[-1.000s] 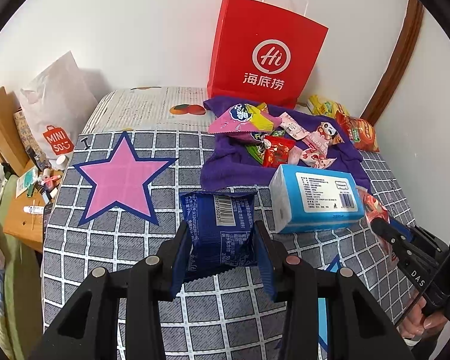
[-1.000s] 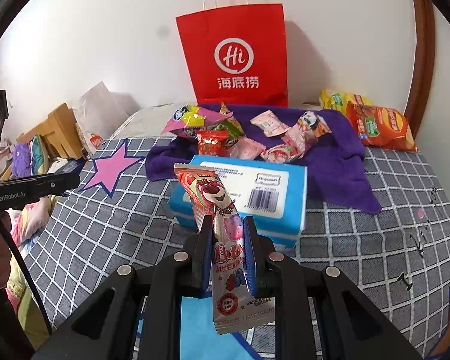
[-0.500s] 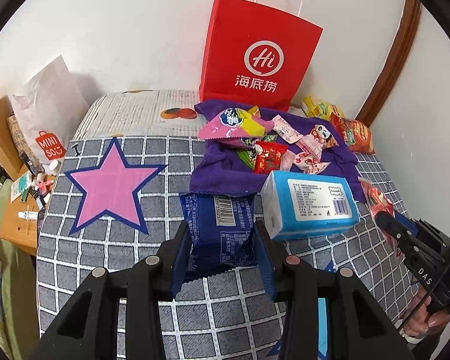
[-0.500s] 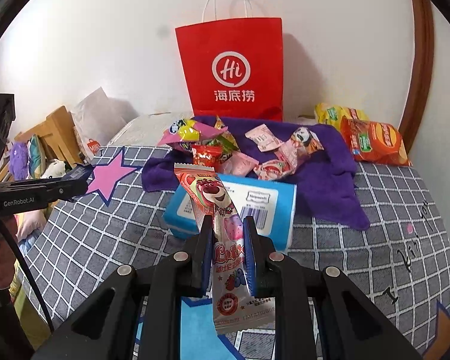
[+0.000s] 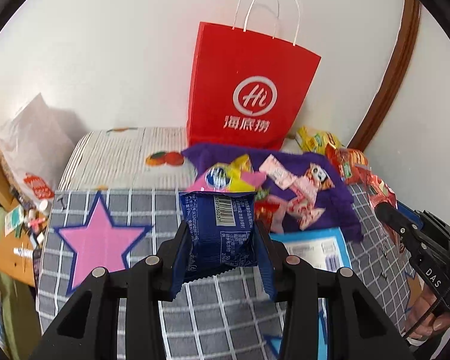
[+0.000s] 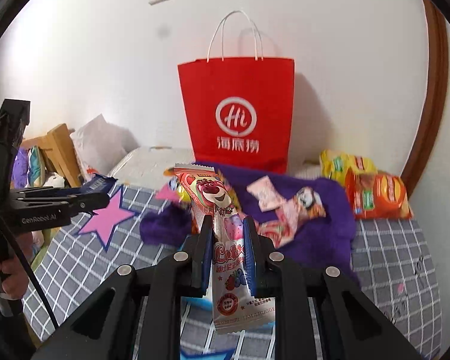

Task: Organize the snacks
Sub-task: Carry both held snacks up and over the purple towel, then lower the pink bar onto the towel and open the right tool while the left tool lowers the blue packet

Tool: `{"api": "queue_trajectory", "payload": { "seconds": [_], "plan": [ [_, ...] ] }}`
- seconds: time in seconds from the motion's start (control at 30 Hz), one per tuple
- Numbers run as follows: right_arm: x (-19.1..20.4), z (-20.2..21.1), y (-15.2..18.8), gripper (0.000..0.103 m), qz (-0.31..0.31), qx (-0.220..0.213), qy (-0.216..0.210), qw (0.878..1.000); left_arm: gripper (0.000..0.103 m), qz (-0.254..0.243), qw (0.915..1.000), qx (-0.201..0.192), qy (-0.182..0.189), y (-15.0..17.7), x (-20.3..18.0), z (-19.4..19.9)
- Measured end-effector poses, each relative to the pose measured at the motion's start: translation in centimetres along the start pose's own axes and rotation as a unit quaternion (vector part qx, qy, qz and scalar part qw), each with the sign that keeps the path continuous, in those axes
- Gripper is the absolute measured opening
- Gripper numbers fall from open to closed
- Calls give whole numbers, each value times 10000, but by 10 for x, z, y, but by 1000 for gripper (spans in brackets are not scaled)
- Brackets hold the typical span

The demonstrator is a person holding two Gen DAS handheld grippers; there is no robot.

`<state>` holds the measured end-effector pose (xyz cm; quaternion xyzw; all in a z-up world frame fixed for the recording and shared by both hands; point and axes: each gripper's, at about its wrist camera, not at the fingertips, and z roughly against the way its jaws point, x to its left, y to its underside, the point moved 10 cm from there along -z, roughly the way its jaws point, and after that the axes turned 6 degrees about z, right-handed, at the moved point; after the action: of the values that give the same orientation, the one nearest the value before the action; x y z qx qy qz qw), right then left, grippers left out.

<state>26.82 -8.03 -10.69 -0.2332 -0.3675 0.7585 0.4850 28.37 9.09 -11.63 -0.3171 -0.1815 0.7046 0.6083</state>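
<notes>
My left gripper (image 5: pixel 222 234) is shut on a dark blue snack packet (image 5: pixel 220 225) and holds it up above the checked bed cover. My right gripper (image 6: pixel 226 228) is shut on a pink strawberry-bear snack bar (image 6: pixel 222 225), held upright. A red paper bag (image 5: pixel 249 90) with white handles stands against the wall; it also shows in the right wrist view (image 6: pixel 237 114). Several loose snacks (image 5: pixel 297 189) lie on a purple cloth (image 5: pixel 324 174) in front of the bag. The left gripper shows at the left of the right wrist view (image 6: pixel 99 198).
A blue tissue box (image 5: pixel 312 249) lies on the bed cover (image 5: pixel 105 204) near the cloth. Orange and yellow chip bags (image 6: pixel 372 192) sit at the far right by the wall. A white plastic bag (image 5: pixel 30 138) and a cluttered wooden stand (image 5: pixel 12 249) are on the left.
Both grippers have risen and moved forward toward the red bag, each still holding its snack. The tissue box now sits lower in both views.
</notes>
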Motion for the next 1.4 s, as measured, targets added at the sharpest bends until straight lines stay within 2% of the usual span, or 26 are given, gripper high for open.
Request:
{"api": "queue_trajectory", "payload": {
  "seconds": [0.33, 0.53, 0.63, 0.9, 1.07, 1.4],
  "plan": [
    [-29, -40, -51, 19, -40, -89, 18, 10000, 39, -110, 9999, -50, 33, -42, -21, -39],
    [-34, -58, -62, 19, -9, -158, -116, 9998, 39, -82, 9999, 39, 123, -53, -32, -63],
    [-39, -73, -58, 19, -52, -80, -184, 9998, 39, -71, 9998, 58, 192, -55, -36, -75],
    [-58, -110, -32, 19, -6, 519, -57, 9986, 39, -22, 9987, 374, 350, -43, -39, -105],
    [-70, -127, -19, 19, -175, 805, -37, 9966, 39, -31, 9980, 462, 422, -39, -42, -113],
    [-76, -141, -6, 19, -213, 1104, 6, 9937, 39, -78, 9974, 513, 503, -34, -50, -117]
  ]
}}
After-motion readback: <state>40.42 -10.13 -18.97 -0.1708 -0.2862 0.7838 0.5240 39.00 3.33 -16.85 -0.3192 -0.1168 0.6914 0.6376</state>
